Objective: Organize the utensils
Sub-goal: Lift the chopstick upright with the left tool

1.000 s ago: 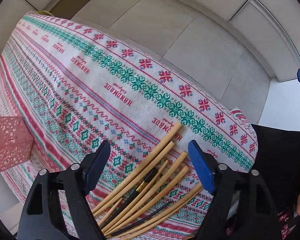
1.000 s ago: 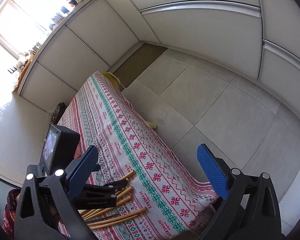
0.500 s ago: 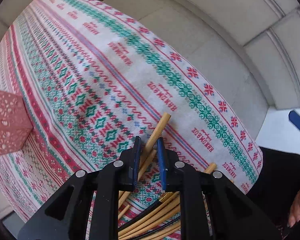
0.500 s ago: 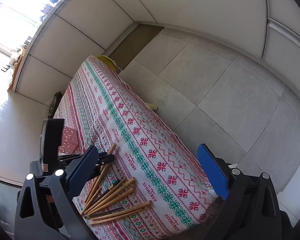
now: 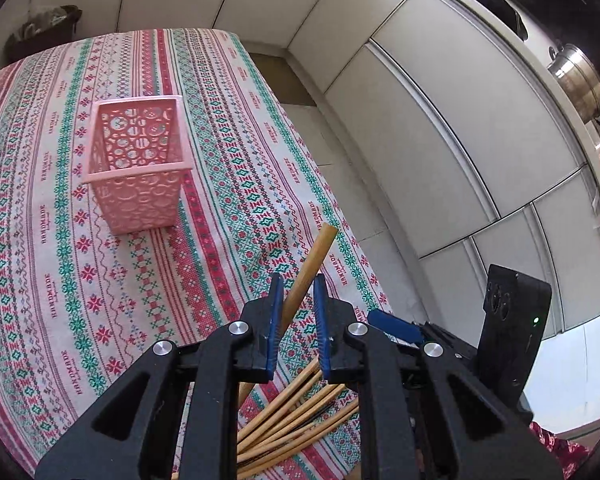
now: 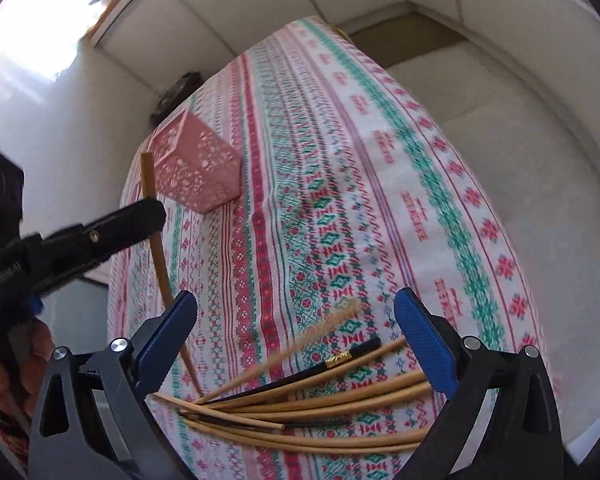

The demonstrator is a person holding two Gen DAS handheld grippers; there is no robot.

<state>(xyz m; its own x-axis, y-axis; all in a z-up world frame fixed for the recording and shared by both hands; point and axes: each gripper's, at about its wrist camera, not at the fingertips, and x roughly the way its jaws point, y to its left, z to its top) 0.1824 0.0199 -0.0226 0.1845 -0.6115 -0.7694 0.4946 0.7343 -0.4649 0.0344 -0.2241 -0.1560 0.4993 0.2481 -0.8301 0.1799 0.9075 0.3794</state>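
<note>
My left hand-held gripper (image 5: 296,312) was pinching one bamboo chopstick (image 5: 306,280) between its blue pads (image 5: 275,320), low in the centre of the left wrist frame. The stick ran up and to the right past the fingertips, its blunt end (image 5: 328,232) clear of the cloth. In the right wrist frame the same stick (image 6: 156,236) crossed the left side, tilted, lower tip near the pile.

My right hand-held gripper (image 6: 296,328) stood spread wide with nothing between its pads, bottom of its own frame, over the remaining chopsticks (image 6: 308,404). These lay fanned on the tablecloth (image 6: 340,160) at bottom centre: several bamboo ones, plus dark ones, one with a gold band (image 6: 338,358). One bamboo stick there was motion-blurred. In the left wrist frame the pile (image 5: 296,412) showed at bottom centre, under the jaws.

Farther off, the pink perforated holder (image 5: 138,168) stood upright on the tabletop, upper left of the left wrist frame, well apart from the pile. In the right wrist frame it (image 6: 196,168) sat at upper left. I could not see anything inside it.
</note>
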